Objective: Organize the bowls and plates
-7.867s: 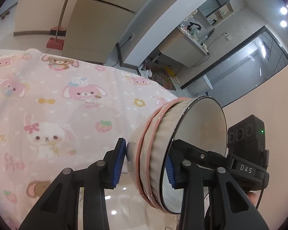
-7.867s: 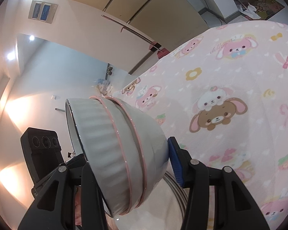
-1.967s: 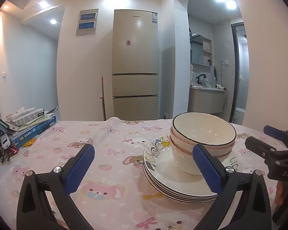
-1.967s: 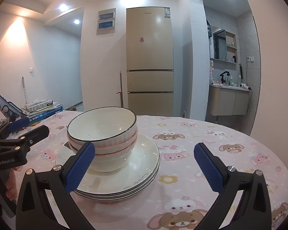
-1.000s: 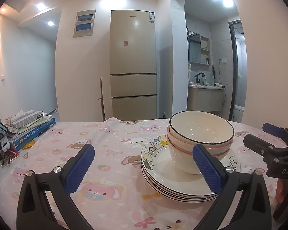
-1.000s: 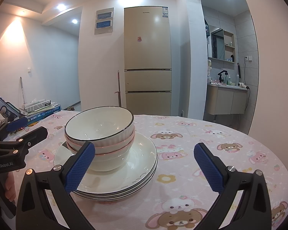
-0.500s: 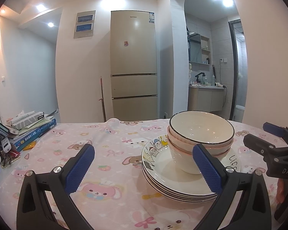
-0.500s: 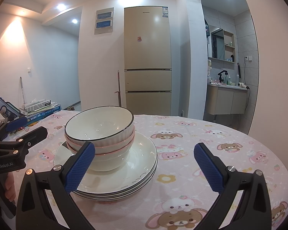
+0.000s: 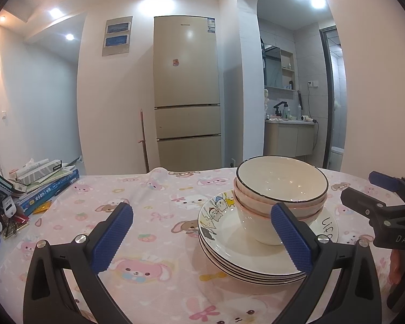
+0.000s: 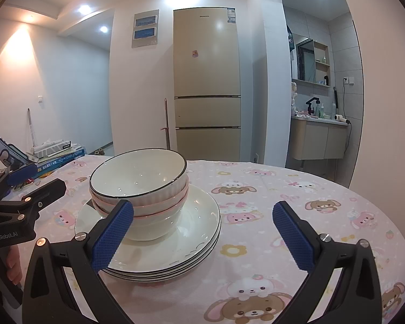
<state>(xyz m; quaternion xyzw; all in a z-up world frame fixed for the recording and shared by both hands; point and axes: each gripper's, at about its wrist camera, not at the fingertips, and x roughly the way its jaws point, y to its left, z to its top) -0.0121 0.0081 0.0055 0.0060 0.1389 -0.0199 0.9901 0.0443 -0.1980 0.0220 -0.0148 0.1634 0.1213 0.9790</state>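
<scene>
A nest of white bowls [image 9: 280,199] with dark and pink rims sits upright in the middle of a stack of plates [image 9: 229,245], and the whole pile rests on the pink cartoon tablecloth [image 9: 154,232]. The top plate carries little cartoon figures along the rim on its left side.

The left gripper [image 9: 202,235] hangs just short of the pile with its jaws spread wide and nothing between them; the blue pad of its right finger [image 9: 291,239] overlaps the bowls and plates in that camera, though I cannot tell whether it touches them. The pile lies ahead of it and to its right.

The right gripper [image 10: 203,233] is also fully released and empty, its left finger pad [image 10: 112,233] in front of the bowls [image 10: 140,189] and plates [image 10: 175,245], the pile ahead and to its left. So the two tools flank the dishes from either side, each visible at the edge of the other's camera.

Beyond the left tool, off to its left, a heap of books [image 9: 46,181] sits at the table edge. A tall beige fridge [image 9: 186,94] stands against the far wall, straight ahead.
</scene>
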